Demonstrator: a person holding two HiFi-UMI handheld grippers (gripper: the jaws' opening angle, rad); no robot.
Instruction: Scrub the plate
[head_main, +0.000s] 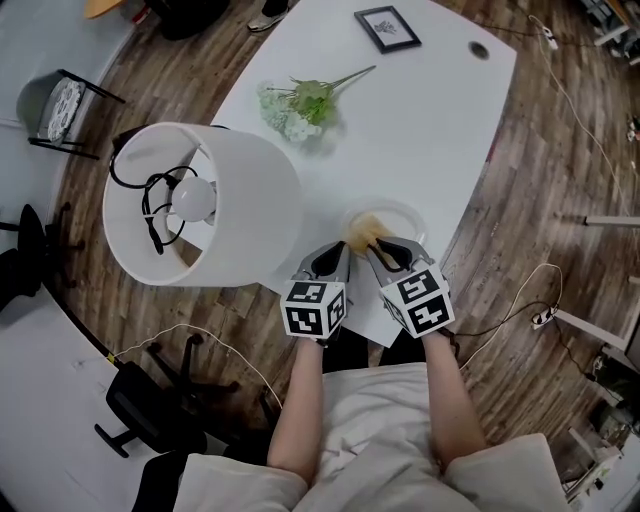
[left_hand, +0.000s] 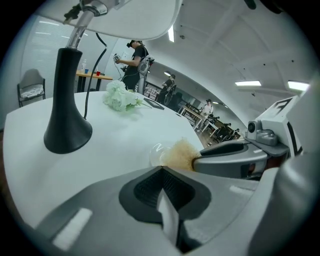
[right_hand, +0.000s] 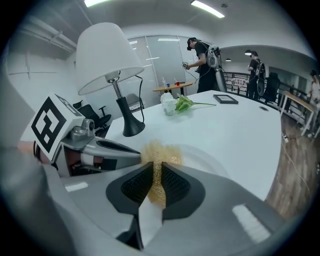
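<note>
A shallow white plate (head_main: 402, 211) sits near the front edge of the white table (head_main: 430, 120). My right gripper (head_main: 378, 246) is shut on a golden mesh scrubber (head_main: 365, 229), which rests on the plate's left part. In the right gripper view the scrubber (right_hand: 157, 156) is pinched between the dark pads, with the plate (right_hand: 212, 161) just beyond. My left gripper (head_main: 340, 254) is close beside the right one at the plate's left rim. Its jaws are shut with nothing visible between them (left_hand: 162, 176). The scrubber (left_hand: 179, 154) and plate (left_hand: 156, 149) lie just ahead of it.
A tall lamp with a big white shade (head_main: 200, 200) and black base (left_hand: 67, 131) stands at the table's left. Pale flowers (head_main: 300, 105) and a picture frame (head_main: 387, 27) lie farther back. Chairs and cables are on the wooden floor. People stand in the background.
</note>
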